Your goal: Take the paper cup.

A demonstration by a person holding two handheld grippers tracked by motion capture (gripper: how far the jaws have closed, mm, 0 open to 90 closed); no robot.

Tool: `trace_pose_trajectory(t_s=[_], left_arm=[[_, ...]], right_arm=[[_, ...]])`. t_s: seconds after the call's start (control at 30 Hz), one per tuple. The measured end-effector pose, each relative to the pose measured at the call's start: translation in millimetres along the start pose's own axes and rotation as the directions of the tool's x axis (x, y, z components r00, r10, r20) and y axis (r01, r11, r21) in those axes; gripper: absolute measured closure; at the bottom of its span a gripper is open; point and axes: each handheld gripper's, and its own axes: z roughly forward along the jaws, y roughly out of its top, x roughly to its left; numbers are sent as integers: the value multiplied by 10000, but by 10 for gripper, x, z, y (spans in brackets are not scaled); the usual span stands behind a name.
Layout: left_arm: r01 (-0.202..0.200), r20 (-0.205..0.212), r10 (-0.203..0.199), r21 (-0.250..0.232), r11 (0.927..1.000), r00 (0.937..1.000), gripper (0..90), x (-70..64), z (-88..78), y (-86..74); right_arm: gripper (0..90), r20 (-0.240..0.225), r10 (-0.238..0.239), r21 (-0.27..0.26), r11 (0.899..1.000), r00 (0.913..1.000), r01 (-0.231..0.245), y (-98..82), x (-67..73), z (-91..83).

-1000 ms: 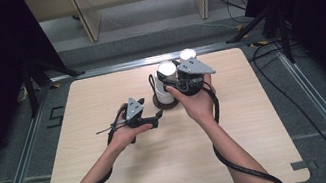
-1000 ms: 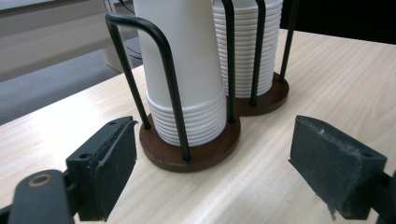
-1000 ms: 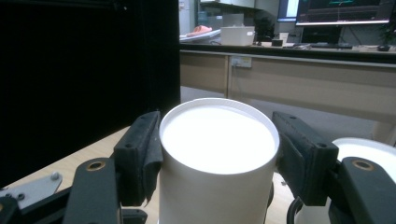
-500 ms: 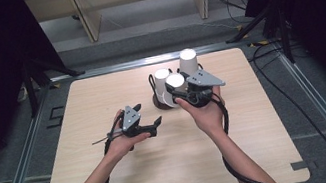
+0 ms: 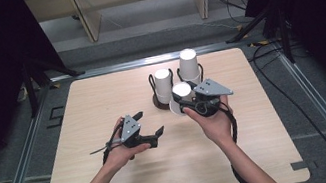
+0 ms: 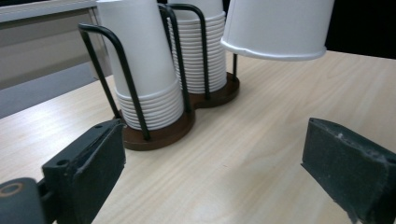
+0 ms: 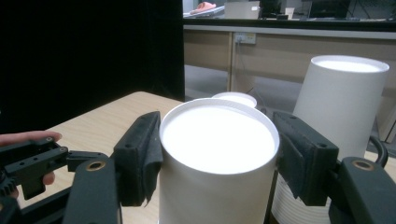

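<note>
**Right gripper view: paper cup clamped upside down, clear of the rack**

Right gripper view has the right gripper (image 7: 218,156) with both black jaws pressed against an inverted white paper cup (image 7: 218,140). In the high view that cup (image 5: 181,90) hangs above the wooden table (image 5: 101,97), just in front of a dark wire cup holder (image 5: 163,102) carrying two stacks of paper cups (image 5: 164,83), the right-hand stack (image 5: 189,64) taller. To the left, the left gripper (image 5: 150,124) rests low over the table with its jaws spread wide and nothing between them. Left gripper view shows the held cup's rim (image 6: 273,49) clear of the tabletop.
</note>
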Motion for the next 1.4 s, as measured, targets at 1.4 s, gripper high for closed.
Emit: trace_pose_trajectory(t_s=[1.4], left_arm=[[203, 786, -191, -137, 9997, 9967, 25, -325, -264, -31]], right_arm=[[360, 124, 663, 149, 9977, 9977, -664, -415, -27, -480]])
